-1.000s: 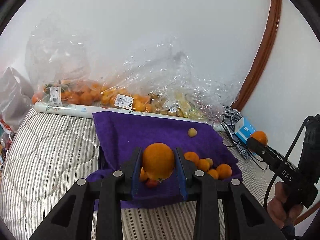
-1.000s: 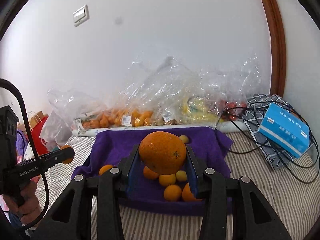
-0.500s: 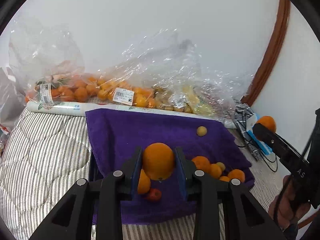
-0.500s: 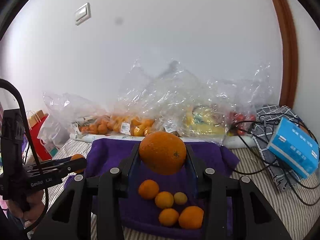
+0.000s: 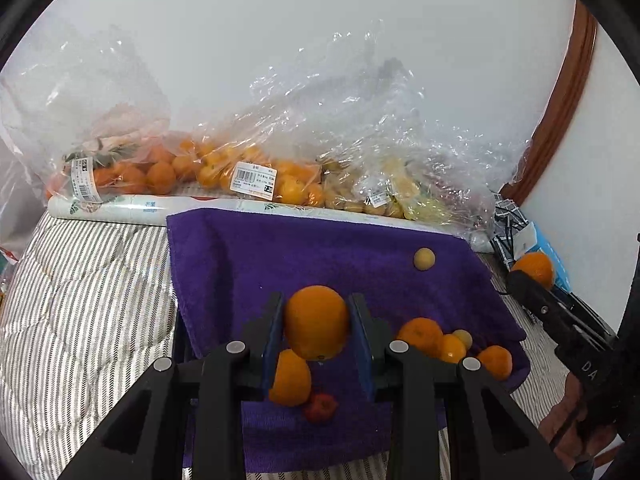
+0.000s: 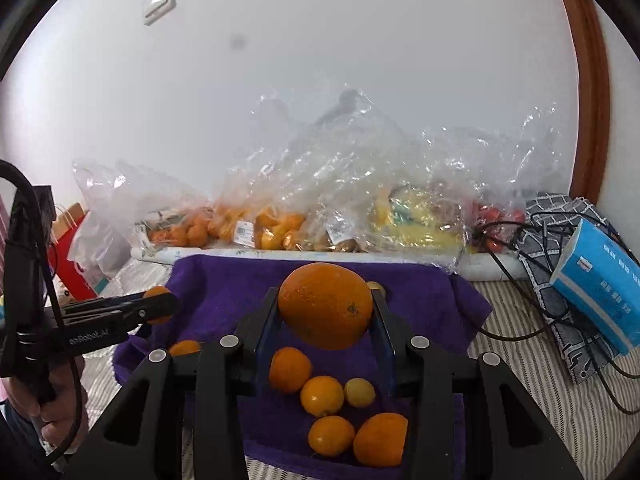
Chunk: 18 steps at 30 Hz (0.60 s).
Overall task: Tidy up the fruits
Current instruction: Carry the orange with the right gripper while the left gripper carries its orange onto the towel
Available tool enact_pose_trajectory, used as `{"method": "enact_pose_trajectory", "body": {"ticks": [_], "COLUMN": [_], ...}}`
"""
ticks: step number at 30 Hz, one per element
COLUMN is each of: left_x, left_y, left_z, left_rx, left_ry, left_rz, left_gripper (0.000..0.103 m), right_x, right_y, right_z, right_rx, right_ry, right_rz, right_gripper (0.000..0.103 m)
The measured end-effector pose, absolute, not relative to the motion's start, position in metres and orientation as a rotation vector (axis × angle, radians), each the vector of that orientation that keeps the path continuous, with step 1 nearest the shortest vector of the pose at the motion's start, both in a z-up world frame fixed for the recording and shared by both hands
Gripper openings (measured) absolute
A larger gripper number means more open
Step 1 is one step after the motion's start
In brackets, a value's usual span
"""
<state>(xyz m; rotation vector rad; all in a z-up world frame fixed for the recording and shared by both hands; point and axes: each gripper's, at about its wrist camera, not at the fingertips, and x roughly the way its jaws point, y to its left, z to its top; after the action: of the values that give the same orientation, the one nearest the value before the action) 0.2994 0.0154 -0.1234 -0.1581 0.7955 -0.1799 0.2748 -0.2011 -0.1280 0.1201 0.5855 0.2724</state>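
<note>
— Tool by tool, what is held? 
— By the right tool (image 6: 325, 316) a large orange (image 6: 325, 305) is clamped between the blue pads, the jaws being closed only as far as the fruit allows. By the left tool (image 5: 317, 330) a smaller orange (image 5: 317, 322) is gripped the same way, the jaws being set narrower.

— Where are both fruits kept? 
— Both are held above the purple towel (image 5: 280, 256), which is spread on a striped quilt (image 5: 80, 300).

— What is laid out behind the towel? 
— Clear plastic bags (image 6: 360, 184) of oranges and yellow fruit are piled along the wall, with a rolled white packet (image 5: 120, 208) just in front of them. A blue tissue pack (image 6: 596, 280) is seen at the right, resting on a patterned cloth among black cables.

— And on the towel itself? 
— Five small citrus fruits (image 6: 320, 396) are grouped under the right tool. An orange (image 5: 291, 378) and a small red fruit (image 5: 319, 408), touching each other, are seen below the left tool. A single small yellowish fruit (image 5: 424, 259) is placed apart, near the towel's far right.
</note>
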Motion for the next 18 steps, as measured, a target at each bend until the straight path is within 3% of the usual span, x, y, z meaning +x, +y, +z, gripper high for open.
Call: {"method": "enact_pose_trajectory", "body": {"ticks": [18], "left_x": [0.313], "left_y": [-0.001], "left_z": [-0.153], "left_rx": [-0.087], "left_ry": [0.86], "left_rz": [-0.188], "left_gripper": [0.03], "right_x": [0.296], "right_y": [-0.202], "right_z": [-0.168], "right_rx": [0.093], "right_ry": [0.696], "right_rz": [0.228], "right_gripper": [0.042]}}
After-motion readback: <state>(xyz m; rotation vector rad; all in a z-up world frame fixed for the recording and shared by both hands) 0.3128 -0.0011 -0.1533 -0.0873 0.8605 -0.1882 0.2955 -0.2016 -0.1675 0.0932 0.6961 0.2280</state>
